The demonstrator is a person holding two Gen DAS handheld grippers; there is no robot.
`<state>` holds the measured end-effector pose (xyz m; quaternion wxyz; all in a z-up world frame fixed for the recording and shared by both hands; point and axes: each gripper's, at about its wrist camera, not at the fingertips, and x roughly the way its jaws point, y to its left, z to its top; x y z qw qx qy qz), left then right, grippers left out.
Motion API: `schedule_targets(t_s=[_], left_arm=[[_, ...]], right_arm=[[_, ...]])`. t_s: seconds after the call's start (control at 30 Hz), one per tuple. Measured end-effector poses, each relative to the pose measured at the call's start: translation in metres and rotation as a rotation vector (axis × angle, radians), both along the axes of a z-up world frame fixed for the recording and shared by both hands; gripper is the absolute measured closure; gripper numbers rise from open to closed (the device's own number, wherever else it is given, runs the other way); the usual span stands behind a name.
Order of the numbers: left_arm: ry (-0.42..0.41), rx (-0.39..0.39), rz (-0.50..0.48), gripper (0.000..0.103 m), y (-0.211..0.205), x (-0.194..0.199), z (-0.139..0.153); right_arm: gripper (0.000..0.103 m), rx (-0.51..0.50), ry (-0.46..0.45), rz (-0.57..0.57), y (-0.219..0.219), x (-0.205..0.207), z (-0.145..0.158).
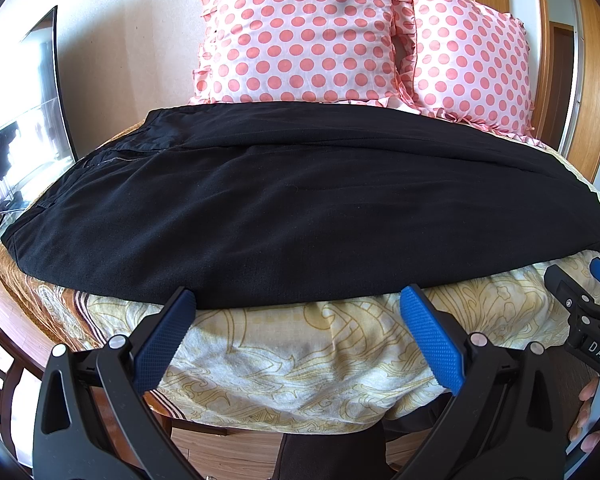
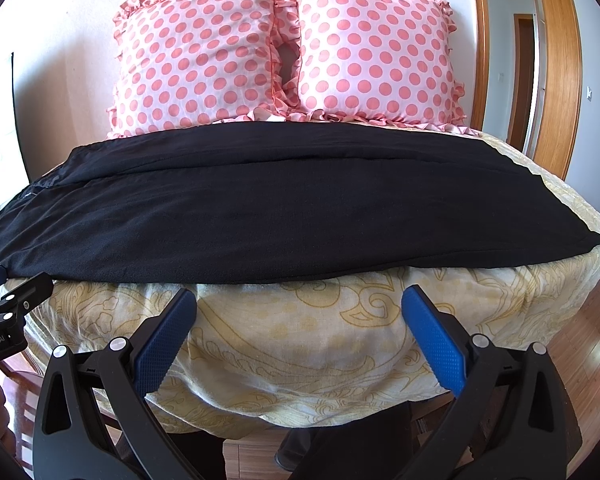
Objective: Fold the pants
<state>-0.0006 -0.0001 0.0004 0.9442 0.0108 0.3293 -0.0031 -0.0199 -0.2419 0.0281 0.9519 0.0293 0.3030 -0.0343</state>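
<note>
Black pants point(image 1: 284, 204) lie flat across the bed, folded lengthwise leg on leg, waistband and zipper at the left, leg ends at the right. They also fill the right wrist view point(image 2: 284, 208). My left gripper point(image 1: 298, 300) is open and empty, its fingertips right at the near edge of the pants. My right gripper point(image 2: 300, 302) is open and empty, just short of the near edge, over the bedsheet. The right gripper also shows at the right edge of the left wrist view point(image 1: 580, 276).
The bed carries a yellow patterned sheet point(image 1: 300, 352). Two pink polka-dot pillows point(image 1: 304, 32) point(image 2: 372, 52) stand against the wall behind the pants. A mirror or screen point(image 1: 24, 112) stands at the left. A wooden door frame point(image 2: 556, 64) is at the right. Wooden floor lies below.
</note>
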Motion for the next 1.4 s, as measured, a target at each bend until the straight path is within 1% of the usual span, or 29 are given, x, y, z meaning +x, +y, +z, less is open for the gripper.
schedule_targets(t_s=[0.17,0.27,0.33,0.37,0.47,0.53,0.6,0.7,0.77,0.83,0.9,0.93,1.0,1.07,1.13,1.17,1.2,1.27,1.3,1.33,1.37,1.4], left_arm=[[0.000,0.000,0.000,0.002,0.000,0.000,0.000],[0.001,0.000,-0.003,0.002,0.000,0.000,0.000],[0.004,-0.002,-0.013,0.002,0.001,0.000,0.001],[0.009,-0.002,-0.016,0.002,0.002,0.000,0.001],[0.018,-0.009,-0.030,0.002,0.006,-0.004,0.009],[-0.018,-0.002,-0.040,0.002,0.008,-0.009,0.020],[-0.068,0.019,-0.048,0.002,0.006,-0.011,0.037],[-0.118,0.042,-0.050,0.002,0.003,0.001,0.058],[-0.120,0.054,-0.029,0.002,0.001,0.022,0.067],[-0.108,0.045,-0.006,0.002,0.003,0.046,0.073],[-0.085,0.026,0.014,0.002,0.006,0.073,0.075],[-0.080,0.018,0.021,0.002,0.008,0.080,0.075],[-0.082,0.011,0.036,0.002,0.009,0.098,0.074],[-0.086,0.022,0.074,0.002,0.010,0.117,0.072],[-0.078,0.015,0.102,0.002,0.012,0.136,0.067],[-0.071,0.004,0.108,0.002,0.014,0.142,0.064],[-0.060,-0.016,0.114,0.002,0.017,0.149,0.060],[-0.022,-0.063,0.110,0.002,0.022,0.158,0.055],[0.002,-0.103,0.092,0.002,0.025,0.163,0.052],[0.018,-0.162,0.082,0.002,0.030,0.167,0.050],[0.022,-0.193,0.094,0.002,0.034,0.168,0.048],[0.022,-0.210,0.106,0.002,0.035,0.168,0.046]], right_arm=[[0.001,-0.002,-0.003,0.011,0.000,0.002,-0.005],[0.001,0.013,-0.010,0.066,-0.005,-0.002,-0.005],[0.001,0.049,-0.022,0.113,-0.014,-0.005,-0.001],[0.001,0.058,-0.033,0.118,-0.020,-0.004,0.003],[0.001,0.044,-0.098,0.087,-0.043,-0.009,0.027],[0.001,0.046,-0.146,0.057,-0.065,-0.008,0.048],[0.001,0.050,-0.164,0.032,-0.084,0.001,0.065],[0.001,0.073,-0.152,-0.031,-0.121,0.034,0.085],[0.001,0.061,-0.118,-0.087,-0.144,0.068,0.093],[0.001,0.037,-0.069,-0.140,-0.165,0.107,0.096],[0.001,0.026,-0.012,-0.181,-0.184,0.147,0.094],[0.001,0.020,0.027,-0.229,-0.199,0.172,0.090],[0.001,0.030,0.082,-0.296,-0.222,0.209,0.083],[0.001,0.059,0.163,-0.396,-0.256,0.252,0.068],[0.010,0.096,0.214,-0.461,-0.279,0.280,0.054],[0.014,0.112,0.242,-0.504,-0.292,0.295,0.046],[0.019,0.115,0.259,-0.555,-0.302,0.307,0.039],[0.020,0.108,0.283,-0.601,-0.317,0.330,0.029],[0.022,0.095,0.293,-0.623,-0.323,0.338,0.026],[0.026,0.082,0.314,-0.650,-0.329,0.348,0.020],[0.029,0.081,0.327,-0.666,-0.332,0.353,0.016],[0.033,0.089,0.347,-0.687,-0.337,0.359,0.010]])
